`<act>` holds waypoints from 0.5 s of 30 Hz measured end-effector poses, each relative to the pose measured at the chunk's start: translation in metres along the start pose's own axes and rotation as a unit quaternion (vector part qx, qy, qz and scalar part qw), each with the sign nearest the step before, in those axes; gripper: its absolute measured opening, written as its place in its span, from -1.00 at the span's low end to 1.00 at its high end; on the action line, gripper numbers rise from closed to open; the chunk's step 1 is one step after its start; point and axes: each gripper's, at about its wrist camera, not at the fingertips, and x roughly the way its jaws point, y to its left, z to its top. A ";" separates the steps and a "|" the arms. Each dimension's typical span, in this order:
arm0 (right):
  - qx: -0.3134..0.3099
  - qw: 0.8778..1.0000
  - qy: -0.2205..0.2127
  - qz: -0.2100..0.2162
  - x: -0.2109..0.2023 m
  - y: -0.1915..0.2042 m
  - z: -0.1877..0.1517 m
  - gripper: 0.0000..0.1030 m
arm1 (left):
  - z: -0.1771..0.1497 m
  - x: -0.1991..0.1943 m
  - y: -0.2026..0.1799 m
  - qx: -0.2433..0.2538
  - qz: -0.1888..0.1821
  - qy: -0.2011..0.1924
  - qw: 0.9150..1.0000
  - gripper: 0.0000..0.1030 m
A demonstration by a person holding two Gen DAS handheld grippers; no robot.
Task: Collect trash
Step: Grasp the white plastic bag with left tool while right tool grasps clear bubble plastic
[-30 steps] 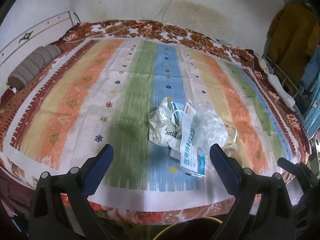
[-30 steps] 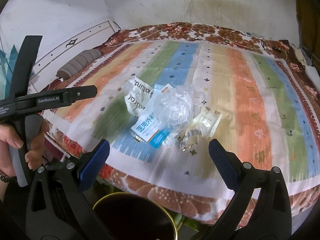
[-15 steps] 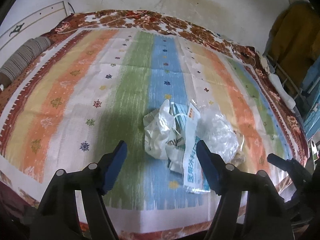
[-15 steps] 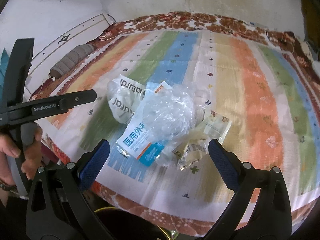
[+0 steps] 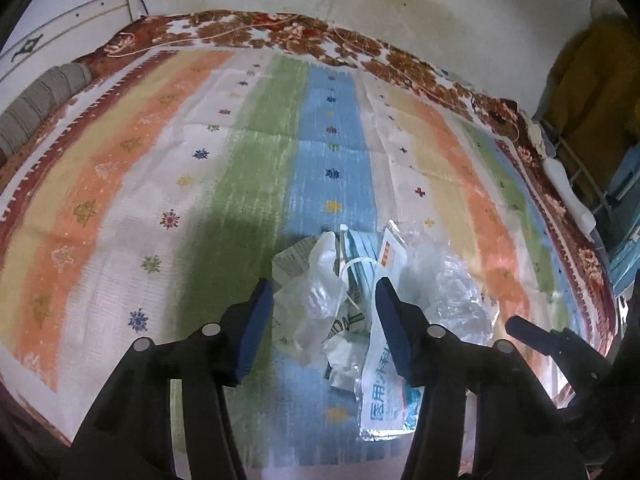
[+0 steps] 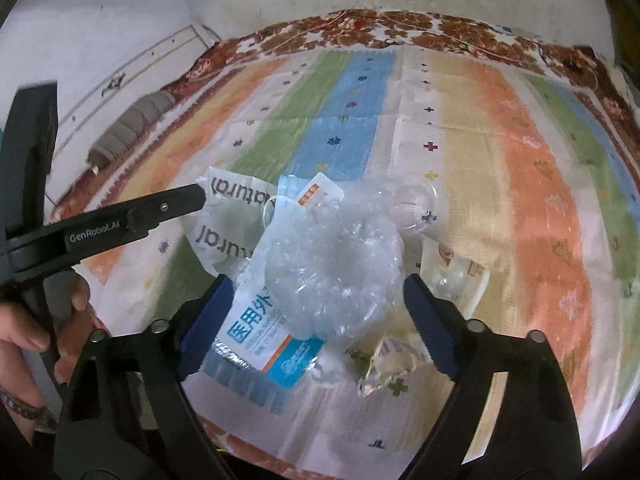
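So there's a heap of trash sitting on the bedspread [image 6: 460,128], near its front edge. In the right wrist view the crumpled clear bag [image 6: 332,268] lies on top, over the flat packet [image 6: 260,336], whose near end sticks out toward the camera. Left of and behind those is the printed bag [image 6: 224,220]. Right of the clear bag sits a small wrapper [image 6: 456,268], and another crumpled wrapper [image 6: 384,364] lies in front of it. Far back left, a rolled pillow [image 6: 132,130] rests along the bed's edge by the wall. In the left wrist view the printed bag [image 5: 316,300] is left of the packet [image 5: 384,392], clear bag [image 5: 456,292] right.
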 end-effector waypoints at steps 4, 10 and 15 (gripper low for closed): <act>0.016 1.000 0.010 -0.008 0.015 -0.003 0.006 0.47 | 0.002 0.008 0.002 -0.002 0.008 0.002 1.000 -0.12; 0.017 0.999 0.026 -0.022 0.031 -0.007 0.005 0.17 | 0.000 0.016 0.014 -0.020 0.005 0.016 1.000 -0.44; 0.012 0.999 0.025 -0.027 0.030 -0.009 0.005 -0.22 | -0.002 0.014 0.012 -0.002 0.024 0.009 1.000 -0.64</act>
